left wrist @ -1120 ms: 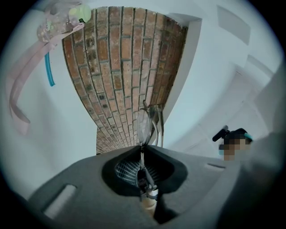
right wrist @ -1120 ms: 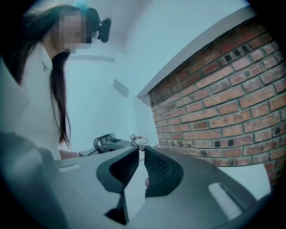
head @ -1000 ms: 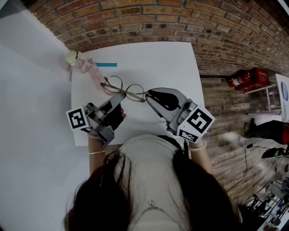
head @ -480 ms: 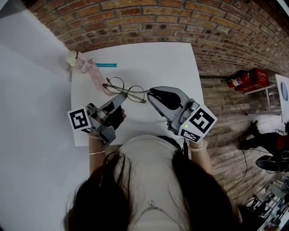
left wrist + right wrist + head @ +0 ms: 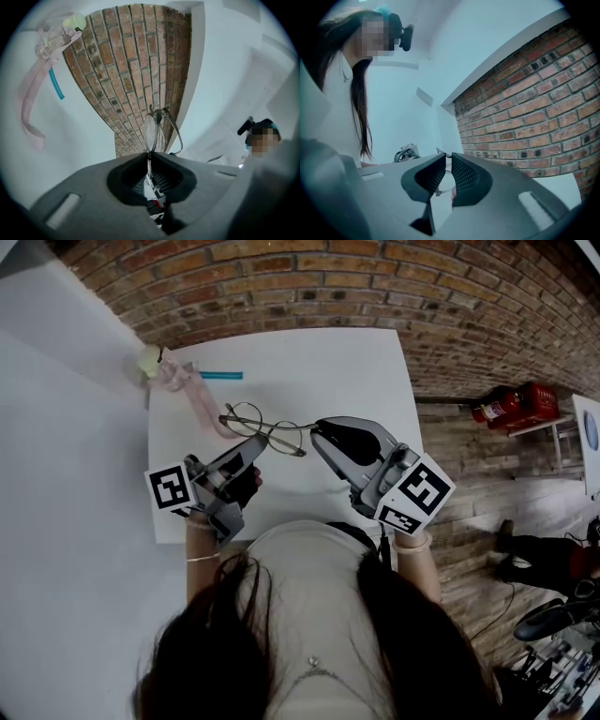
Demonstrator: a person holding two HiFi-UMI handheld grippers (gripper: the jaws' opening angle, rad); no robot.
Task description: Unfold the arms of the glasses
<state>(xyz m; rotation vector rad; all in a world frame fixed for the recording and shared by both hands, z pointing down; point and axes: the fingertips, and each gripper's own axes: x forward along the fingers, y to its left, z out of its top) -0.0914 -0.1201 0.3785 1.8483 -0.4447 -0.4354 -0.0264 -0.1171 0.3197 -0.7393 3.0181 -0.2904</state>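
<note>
Thin round wire-rimmed glasses (image 5: 264, 428) hang just above the white table (image 5: 356, 362). My left gripper (image 5: 255, 444) is shut on their near left side. In the left gripper view the glasses (image 5: 157, 130) stand edge-on, and a thin part of the frame runs down between the closed jaws of the left gripper (image 5: 149, 161). My right gripper (image 5: 316, 433) meets the glasses' right end with its jaws closed. In the right gripper view a thin metal end pokes out where the tips of the right gripper (image 5: 446, 155) meet. One arm slants down toward the person.
A pink strap (image 5: 199, 401) with a clear case and a yellow-green ball (image 5: 147, 360) lies at the table's far left, beside a teal stick (image 5: 220, 375). Brick floor surrounds the table. A red object (image 5: 516, 404) sits on the floor at the right.
Both grippers and the glasses have drifted slightly to the right, and the glasses have turned a little. The grips look the same.
</note>
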